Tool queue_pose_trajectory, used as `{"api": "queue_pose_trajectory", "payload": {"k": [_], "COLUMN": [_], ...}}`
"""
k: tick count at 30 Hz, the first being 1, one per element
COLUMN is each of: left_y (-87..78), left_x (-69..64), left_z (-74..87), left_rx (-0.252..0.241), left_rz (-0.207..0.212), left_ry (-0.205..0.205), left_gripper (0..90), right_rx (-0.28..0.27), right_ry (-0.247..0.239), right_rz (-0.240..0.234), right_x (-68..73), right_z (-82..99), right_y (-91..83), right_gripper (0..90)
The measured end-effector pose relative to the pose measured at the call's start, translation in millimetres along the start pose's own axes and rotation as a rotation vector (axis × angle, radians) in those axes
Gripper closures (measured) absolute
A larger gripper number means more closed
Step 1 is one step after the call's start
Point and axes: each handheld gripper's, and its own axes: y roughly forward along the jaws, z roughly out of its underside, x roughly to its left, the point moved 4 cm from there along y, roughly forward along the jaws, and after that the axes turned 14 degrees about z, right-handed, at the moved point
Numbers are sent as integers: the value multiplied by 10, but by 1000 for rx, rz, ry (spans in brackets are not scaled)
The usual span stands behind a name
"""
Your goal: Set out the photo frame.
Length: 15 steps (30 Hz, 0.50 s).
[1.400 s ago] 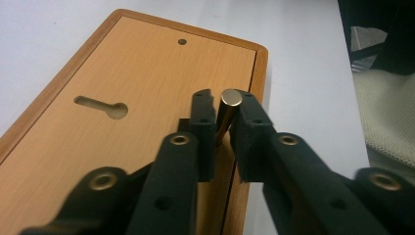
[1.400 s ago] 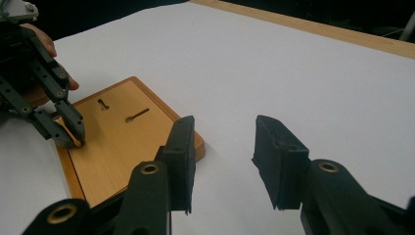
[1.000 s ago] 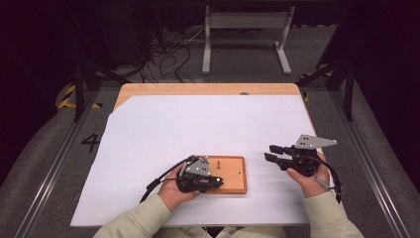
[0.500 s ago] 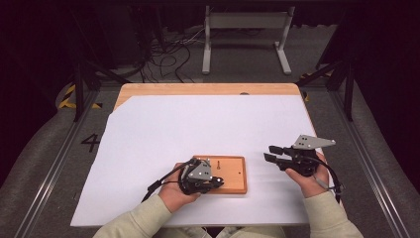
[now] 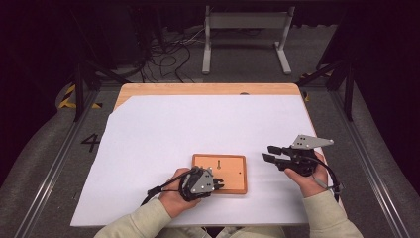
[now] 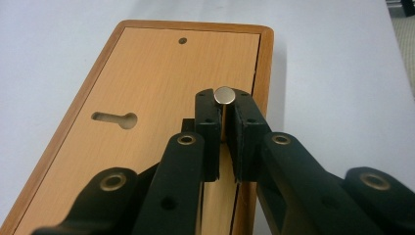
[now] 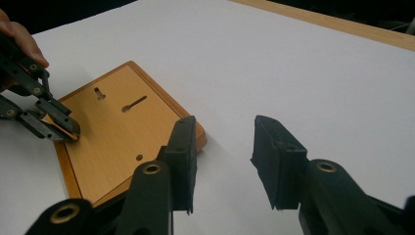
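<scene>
Metal pin [image 6: 224, 95] in left tool [image 6: 224, 115]

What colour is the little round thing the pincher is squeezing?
The round metal pin is shiny silver, clearest in the left gripper view, clamped by the left gripper.

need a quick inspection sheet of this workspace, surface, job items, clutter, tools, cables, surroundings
surface: wooden table mostly covered by a white sheet
job's things: wooden back panel lying flat on the sheet, keyhole hanger slot facing up; small metal turn tab near its edge
clutter: nothing seen
grippers: left tool shut on the turn tab, over the panel's near edge; right tool open, holding nothing, level above the sheet to the right of the panel
cables: a black cable trails from the left tool, another from the right; loose cables on the floor beyond the table
surroundings: dark room, white metal stand, grey floor, yellow-black tape
</scene>
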Motion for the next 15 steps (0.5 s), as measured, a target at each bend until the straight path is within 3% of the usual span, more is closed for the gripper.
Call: {"api": "queue_pose_trajectory", "payload": {"k": [1, 9, 15], "left_y": [0, -5, 4], "left_x": [0, -133, -124], "left_z": [0, -6, -6], "left_rx": [0, 40, 43], "left_rz": [0, -75, -88], "left_ry": [0, 114, 102], "left_gripper": [837, 840, 829], "right_rx": [0, -2, 1], "right_ry": [0, -9, -26], "right_rz": [0, -5, -7], "right_x": [0, 36, 57], "right_z": [0, -21, -32], "right_y": [0, 1, 6], "right_gripper": [614, 611, 611]}}
